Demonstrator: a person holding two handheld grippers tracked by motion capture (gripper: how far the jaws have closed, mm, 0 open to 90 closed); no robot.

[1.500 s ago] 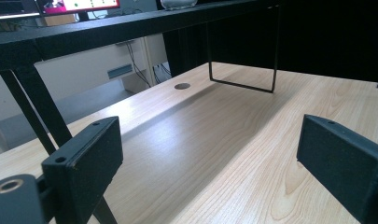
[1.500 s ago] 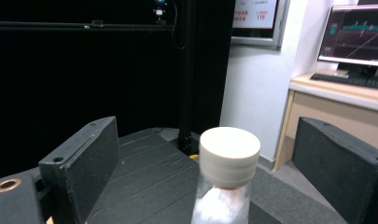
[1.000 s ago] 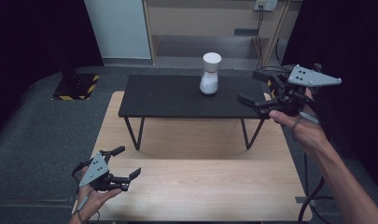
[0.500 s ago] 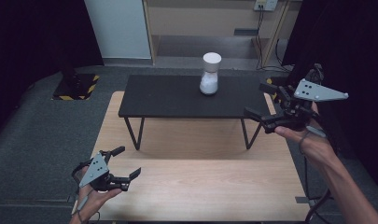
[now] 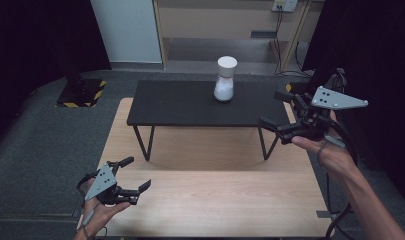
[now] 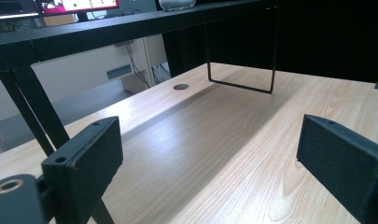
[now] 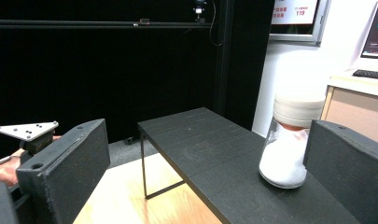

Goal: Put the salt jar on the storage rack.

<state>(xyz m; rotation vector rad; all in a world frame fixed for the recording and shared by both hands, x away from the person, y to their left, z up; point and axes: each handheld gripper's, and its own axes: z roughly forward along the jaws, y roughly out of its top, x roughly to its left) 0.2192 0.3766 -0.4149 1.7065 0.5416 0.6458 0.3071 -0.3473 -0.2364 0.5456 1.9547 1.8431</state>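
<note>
A clear jar [image 5: 225, 80] with a white lid and white powder inside stands upright on the far side of a low black table [image 5: 190, 105]. My right gripper [image 5: 270, 107] hovers open and empty at that table's right end, jaws pointing left. In the right gripper view the jar [image 7: 285, 151] shows ahead between the wide-apart jaws of the right gripper [image 7: 205, 158], well apart from them. My left gripper [image 5: 136, 173] is held open and empty low over the wooden table [image 5: 215, 200], near its front left corner. In the left gripper view the left gripper [image 6: 207, 144] spans bare wood.
The black table stands on thin wire legs [image 5: 142, 142] on the far half of the wooden table. A cable hole [image 6: 180, 87] sits in the wood under it. A yellow-and-black base [image 5: 80, 92] lies on the floor at far left, and shelving [image 5: 230, 30] runs behind.
My right gripper has moved to the right and slightly nearer, off the black table's right end. The left gripper and the jar have stayed put.
</note>
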